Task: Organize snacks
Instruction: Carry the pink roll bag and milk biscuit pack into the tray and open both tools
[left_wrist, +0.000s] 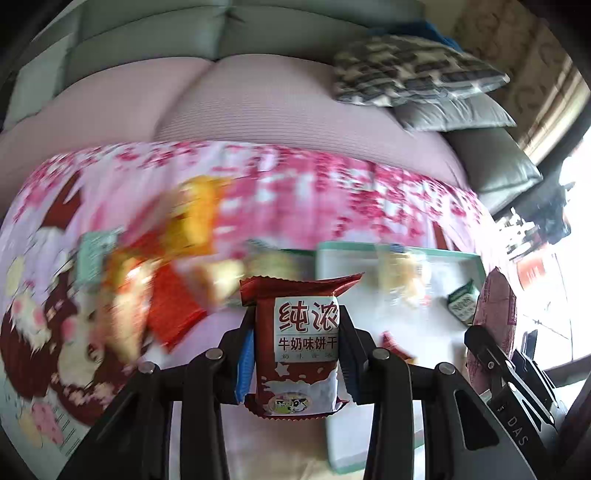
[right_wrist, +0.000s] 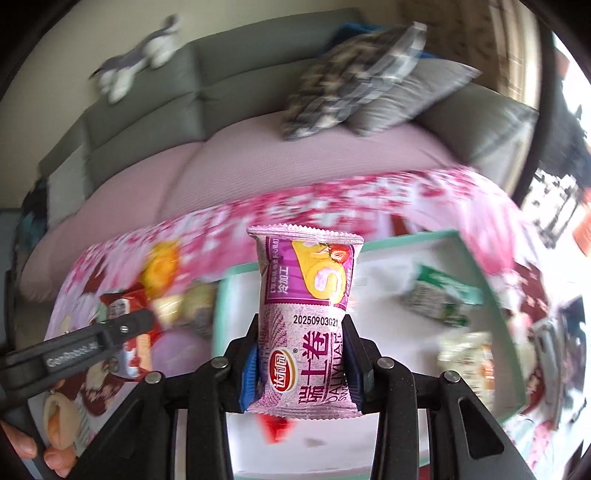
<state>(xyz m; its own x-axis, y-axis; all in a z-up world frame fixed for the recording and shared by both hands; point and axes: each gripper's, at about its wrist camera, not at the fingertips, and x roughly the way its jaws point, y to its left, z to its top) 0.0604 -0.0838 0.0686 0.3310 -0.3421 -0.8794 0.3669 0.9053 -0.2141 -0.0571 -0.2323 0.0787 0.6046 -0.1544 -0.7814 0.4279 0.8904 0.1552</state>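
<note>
Both wrist views low, close, facing sofa (left_wrist: 258, 107), sharing tray (right_wrist: 221, 295).

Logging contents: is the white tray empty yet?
Not empty. The white tray already holds a green packet and a pale packet.

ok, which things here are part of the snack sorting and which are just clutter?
Job:
- red milk biscuit packet in the left gripper
- pink Swiss roll packet in the right gripper
- white tray
- green packet in the tray
- loose snack pile

Lying about:
- plaid cushion
- grey pillow
- plush toy
</note>
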